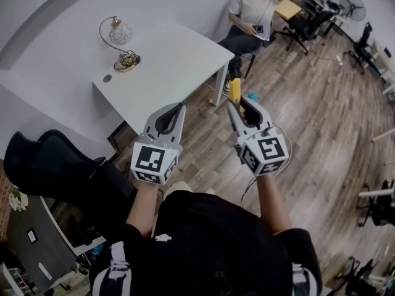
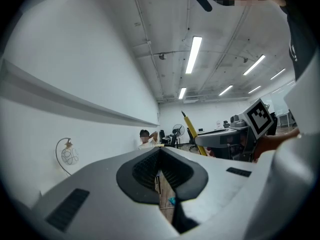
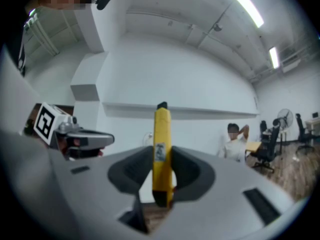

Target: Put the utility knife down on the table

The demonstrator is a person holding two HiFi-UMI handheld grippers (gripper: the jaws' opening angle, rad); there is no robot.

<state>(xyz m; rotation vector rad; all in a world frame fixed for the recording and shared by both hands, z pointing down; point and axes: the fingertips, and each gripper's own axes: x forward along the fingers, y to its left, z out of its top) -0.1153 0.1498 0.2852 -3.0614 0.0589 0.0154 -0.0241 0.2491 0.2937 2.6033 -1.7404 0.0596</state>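
My right gripper [image 1: 239,108] is shut on a yellow utility knife [image 1: 235,89]. The knife stands up between the pads, its black tip pointing away from me [image 3: 162,144]. It hangs over the wooden floor, just off the near right corner of the white table [image 1: 179,54]. My left gripper [image 1: 176,111] is beside it, over the table's near edge, with its jaws together and nothing between them [image 2: 160,156]. The left gripper view also catches the knife [image 2: 192,134] and the right gripper [image 2: 225,141] off to the right.
On the table's far left stand a small lamp [image 1: 116,32] and a coiled cable [image 1: 128,60]. A person [image 1: 250,14] sits just beyond the table's right end. A black chair [image 1: 49,165] is at my left. Desks, chairs and a fan [image 1: 352,5] fill the back right.
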